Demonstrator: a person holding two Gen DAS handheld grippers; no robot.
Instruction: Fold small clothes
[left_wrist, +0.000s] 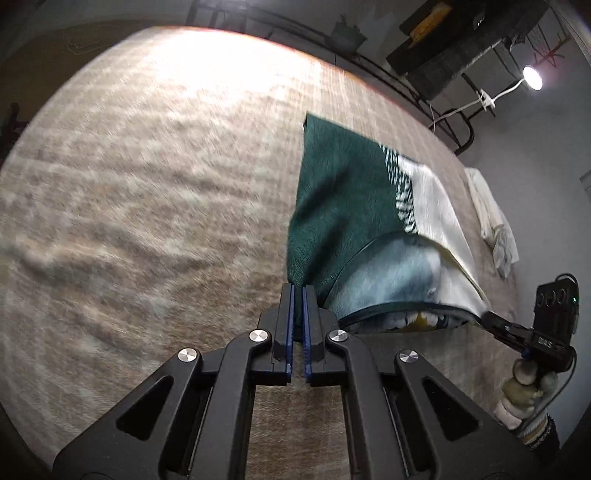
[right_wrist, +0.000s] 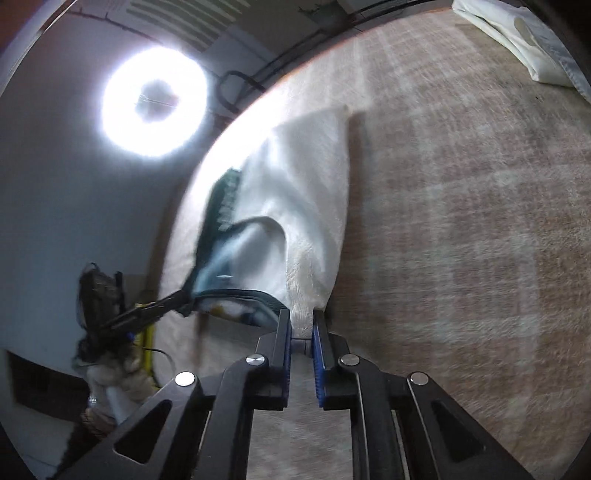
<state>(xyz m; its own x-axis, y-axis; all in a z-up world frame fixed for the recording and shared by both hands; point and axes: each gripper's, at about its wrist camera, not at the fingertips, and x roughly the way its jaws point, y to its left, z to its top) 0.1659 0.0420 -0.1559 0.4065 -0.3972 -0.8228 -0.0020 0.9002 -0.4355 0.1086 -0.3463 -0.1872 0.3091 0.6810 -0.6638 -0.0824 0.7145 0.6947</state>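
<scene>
Left gripper (left_wrist: 298, 291): level, fingers forward, jaws nearly closed on green edge of garment (left_wrist: 343, 206). Right gripper (right_wrist: 301, 317): same pose, jaws pinching its white edge. Garment: lifted at near edge, far end trailing on beige woven surface (left_wrist: 147, 184). Folded white cloth (left_wrist: 491, 218): near surface's edge.

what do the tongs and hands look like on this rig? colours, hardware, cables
Both tongs, left and right, are matte black linkages with triangular cut-outs, silver round pivot bolts and blue ribbed pads inside the fingers. Seen from the left wrist view, the right unit carries a black camera box with a green LED and a thin black cable. The hand gripping it wears a pale glove over a striped knit cuff.
</scene>
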